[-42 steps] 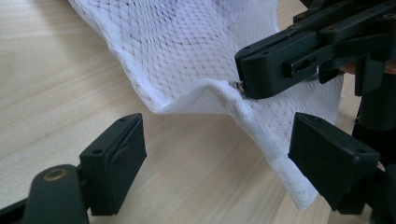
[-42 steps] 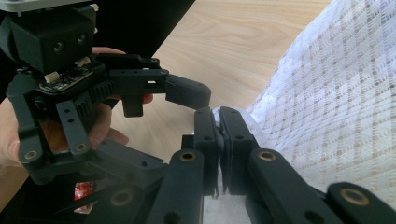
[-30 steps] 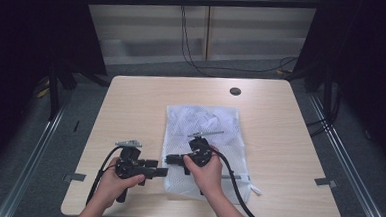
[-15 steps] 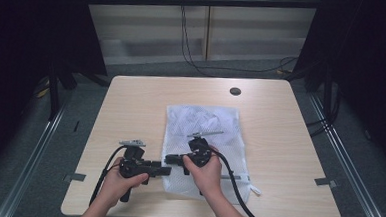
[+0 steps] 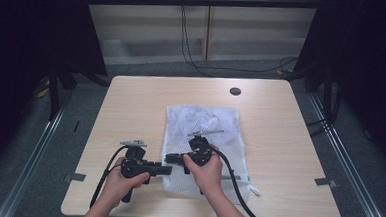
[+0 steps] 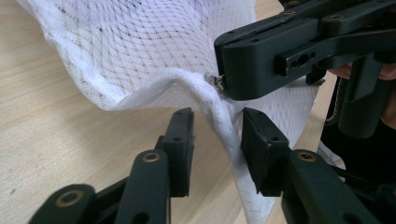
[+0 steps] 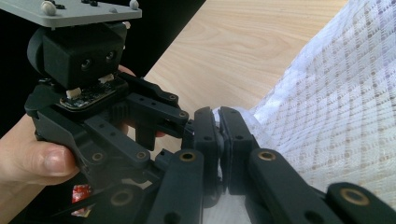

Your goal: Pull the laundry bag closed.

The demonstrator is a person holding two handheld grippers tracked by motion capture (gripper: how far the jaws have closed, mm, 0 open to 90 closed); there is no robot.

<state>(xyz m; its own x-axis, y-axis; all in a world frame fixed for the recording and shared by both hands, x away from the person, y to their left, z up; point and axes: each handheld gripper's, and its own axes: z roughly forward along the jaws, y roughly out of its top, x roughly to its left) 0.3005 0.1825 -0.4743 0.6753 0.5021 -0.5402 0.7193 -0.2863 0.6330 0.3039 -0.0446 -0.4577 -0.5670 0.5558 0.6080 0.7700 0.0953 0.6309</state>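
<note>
A light wooden table (image 5: pixel 130 115) with rounded corners stands on a grey floor (image 5: pixel 69 132). Near its far edge, right of the middle, sits a small dark round disc (image 5: pixel 235 91). Beyond the table runs a pale wall panel (image 5: pixel 150 31), crossed by a black horizontal bar (image 5: pixel 136 0), with thin black cables (image 5: pixel 184 38) hanging down it to the floor. Dark curtains (image 5: pixel 29 40) close off the left and right sides. Metal rails (image 5: pixel 33 160) run along the floor on both sides of the table, and small grey brackets (image 5: pixel 326 182) jut from its near corners.
</note>
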